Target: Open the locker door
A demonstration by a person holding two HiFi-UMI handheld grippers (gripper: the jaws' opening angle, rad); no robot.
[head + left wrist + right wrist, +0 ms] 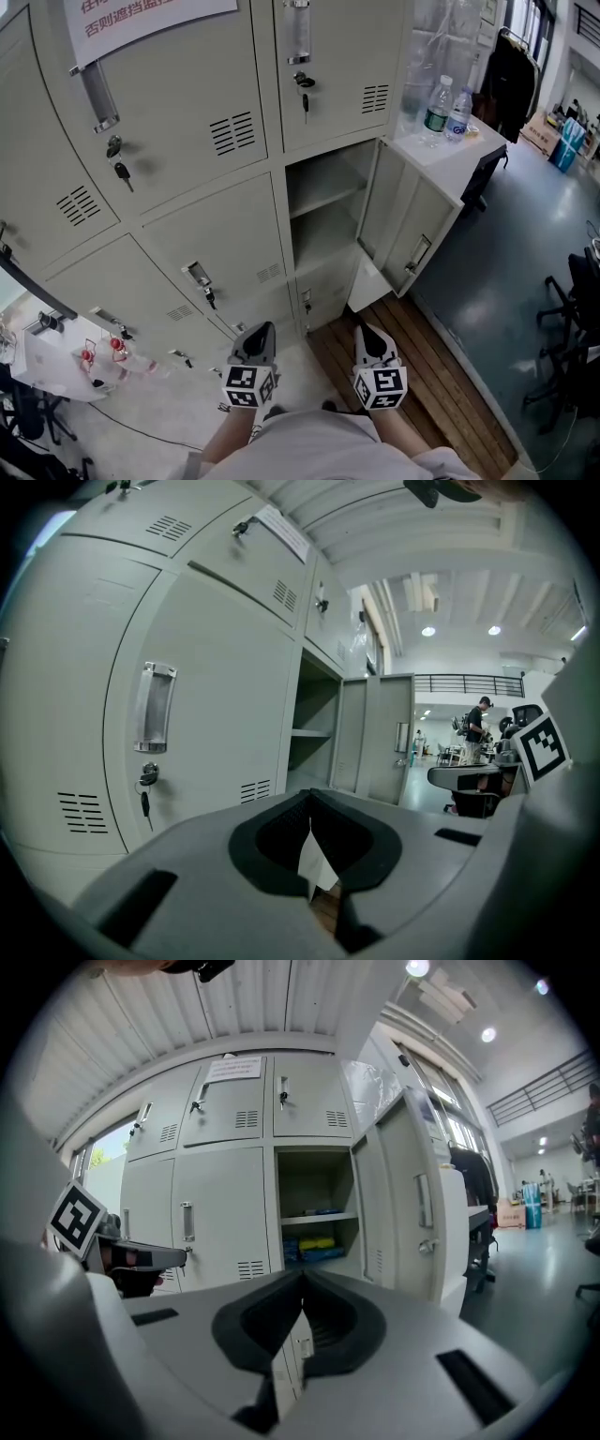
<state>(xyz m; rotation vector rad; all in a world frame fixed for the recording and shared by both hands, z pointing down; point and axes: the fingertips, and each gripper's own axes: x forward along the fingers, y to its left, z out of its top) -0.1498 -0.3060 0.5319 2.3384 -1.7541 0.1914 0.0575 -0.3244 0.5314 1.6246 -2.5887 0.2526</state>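
Head view: locker bank [187, 178] fills the upper left and centre of the frame. Open compartment [323, 234] at centre, with a shelf [323, 200] inside. Its door [405, 220] stands swung out to the right. Beyond the door, upper right, a tabletop [450, 157] carries two water bottles [437, 110] side by side. Paper notice [141, 19] on the top-left locker. Plank flooring [427, 394] at lower right. Left gripper [262, 328] and right gripper [366, 330] side by side, bottom centre.

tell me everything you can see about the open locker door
The open locker door is pale grey painted metal, tall and narrow, hinged at the right edge of its compartment and swung well out into the room. The face in view carries an upright bar handle near the free edge, a lock just below it and vent slits low near the hinge. It hangs upright; nothing is holding it.
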